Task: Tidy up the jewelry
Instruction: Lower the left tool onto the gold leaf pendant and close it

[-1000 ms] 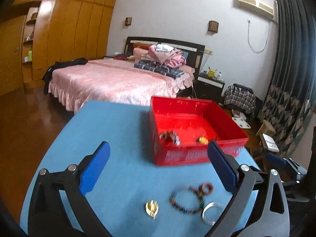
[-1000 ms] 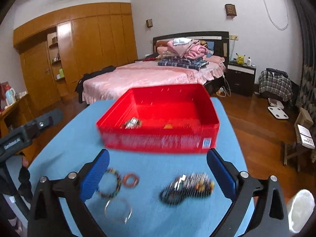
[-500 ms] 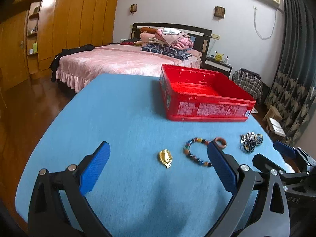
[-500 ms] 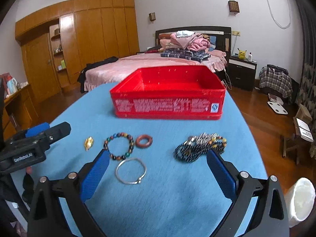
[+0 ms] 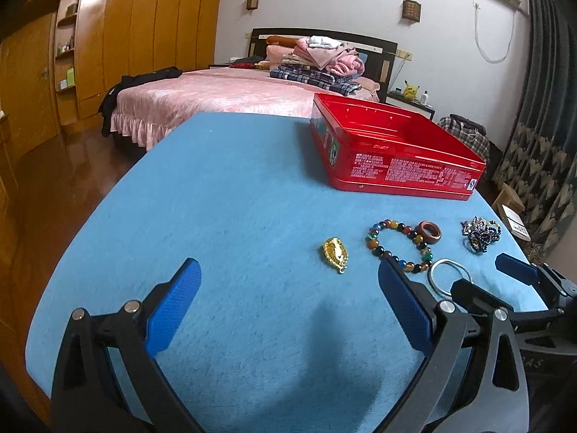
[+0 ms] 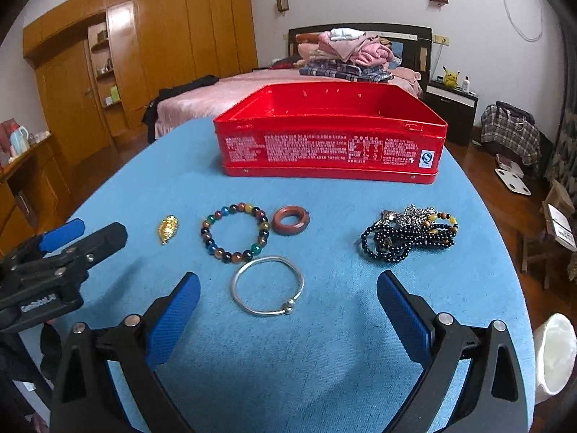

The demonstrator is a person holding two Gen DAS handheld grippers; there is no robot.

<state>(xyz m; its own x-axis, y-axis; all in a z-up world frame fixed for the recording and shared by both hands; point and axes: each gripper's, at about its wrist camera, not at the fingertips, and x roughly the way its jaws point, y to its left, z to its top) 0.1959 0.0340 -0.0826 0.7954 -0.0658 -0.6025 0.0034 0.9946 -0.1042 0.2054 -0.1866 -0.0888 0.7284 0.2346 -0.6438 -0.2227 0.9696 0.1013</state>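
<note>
Both grippers hover low over the blue table (image 6: 324, 361), jaws spread wide, nothing held. Left gripper (image 5: 288, 306) sits at the near left part of the table; gold pendant (image 5: 336, 254) lies just ahead of it, toward its right finger. Right gripper (image 6: 286, 310) is lined up behind the silver bangle (image 6: 267, 285), which lies flat between and just ahead of its blue pads (image 6: 173, 319). Multicolour bead bracelet (image 6: 235, 231) sits just beyond the bangle, nearly touching it; brown ring (image 6: 290, 219) is right beside the bracelet on its right, touching or almost. Gold pendant in the right view (image 6: 167, 229) is left of the bracelet, apart from it. Tangled pile of dark bead necklaces (image 6: 409, 232) lies well to the right, clear of the rest. Red tin box (image 6: 330, 140) stands open at the far side of the table, behind all the loose pieces; its inside floor isn't visible from either camera. Left gripper's tip shows at the left edge of the right view (image 6: 72, 238).
</note>
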